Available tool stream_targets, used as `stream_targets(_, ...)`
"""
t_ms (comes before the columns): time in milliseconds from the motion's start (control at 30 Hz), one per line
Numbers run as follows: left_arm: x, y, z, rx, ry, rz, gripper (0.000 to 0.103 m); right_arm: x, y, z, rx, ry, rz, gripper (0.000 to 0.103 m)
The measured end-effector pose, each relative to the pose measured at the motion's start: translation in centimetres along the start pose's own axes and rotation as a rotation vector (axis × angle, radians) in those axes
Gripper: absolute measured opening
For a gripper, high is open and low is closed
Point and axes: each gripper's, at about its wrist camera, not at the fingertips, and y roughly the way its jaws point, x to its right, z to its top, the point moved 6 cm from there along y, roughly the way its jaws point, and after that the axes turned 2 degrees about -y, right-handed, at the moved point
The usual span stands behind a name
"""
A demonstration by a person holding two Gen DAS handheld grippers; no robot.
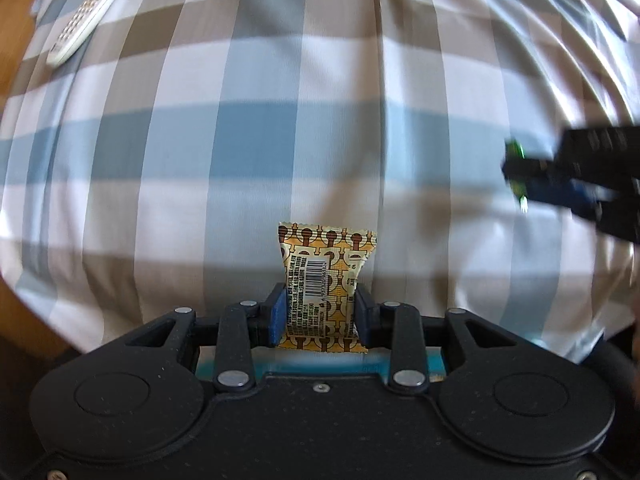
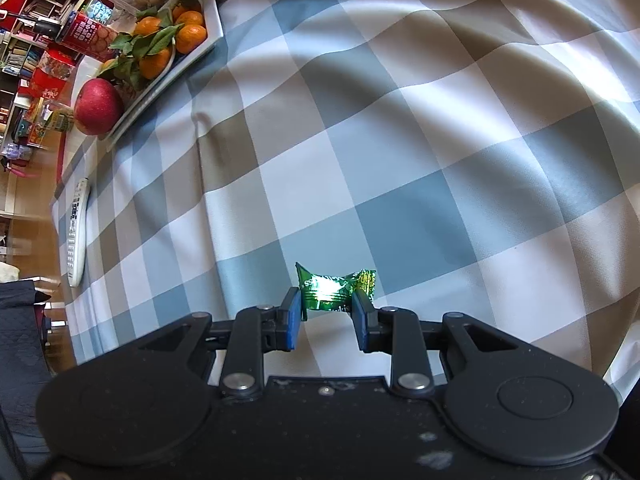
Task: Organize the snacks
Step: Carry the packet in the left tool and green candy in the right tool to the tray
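Two grips live, one snack each. My left gripper is clamped across the middle of a gold wrapped snack, blue pads on both flanks, sealed crimp end sticking out ahead, pack held clear above the checked tablecloth. My right gripper is pinched narrow on a green foil candy, caught only at the fingertips, twisted wrapper ends flaring past each side; it also hangs over the cloth, not resting on it. Handling guess: both are very light, crinkly and slick, film over a small solid core. Gold pack is puffy, so grabbing mid-body works but too much squeeze could crush the contents. Green one is the riskier hold, foil is slippery and the bite is shallow, so I'd want pads on the lump, not the twists. Further out: white remote near the table's edge, and a white tray at the far corner with mandarins and a red apple. No obvious snack bin in either view, so I can't tell the drop spot.
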Motion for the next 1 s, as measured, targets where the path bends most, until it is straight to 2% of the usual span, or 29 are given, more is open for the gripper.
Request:
stream_targets(300, -0.5, -0.8, -4.6, 0.022, 0.015, -0.003, 0.043, 0.3, 0.9, -0.3, 0.004, -0.033, -0.057, 0.029)
stream_targets(433, -1.7, -0.2, -6.2, -0.004, -0.053, -0.007, 0.042, 0.6, 1.3, -0.2, 0.014, -0.048, -0.092, 0.029)
stream_targets(600, -3.3, -0.8, -7.4, 0.010, -0.116, 0.005, 0.042, 0.6, 1.1, 0.1, 0.060, -0.087, -0.125, 0.029)
stream_targets(867, -4.5, -2.0, -8.5, 0.074, -0.169, 0.035, 0.042, -0.2, -2.6, -1.1, 0.176, -0.159, -0.077, 0.028)
stream_targets(1000, -4.5, -2.1, -9.1, 0.094, -0.183, 0.033, 0.042, -0.7, -4.9, -3.6, 0.232, -0.217, -0.043, 0.029)
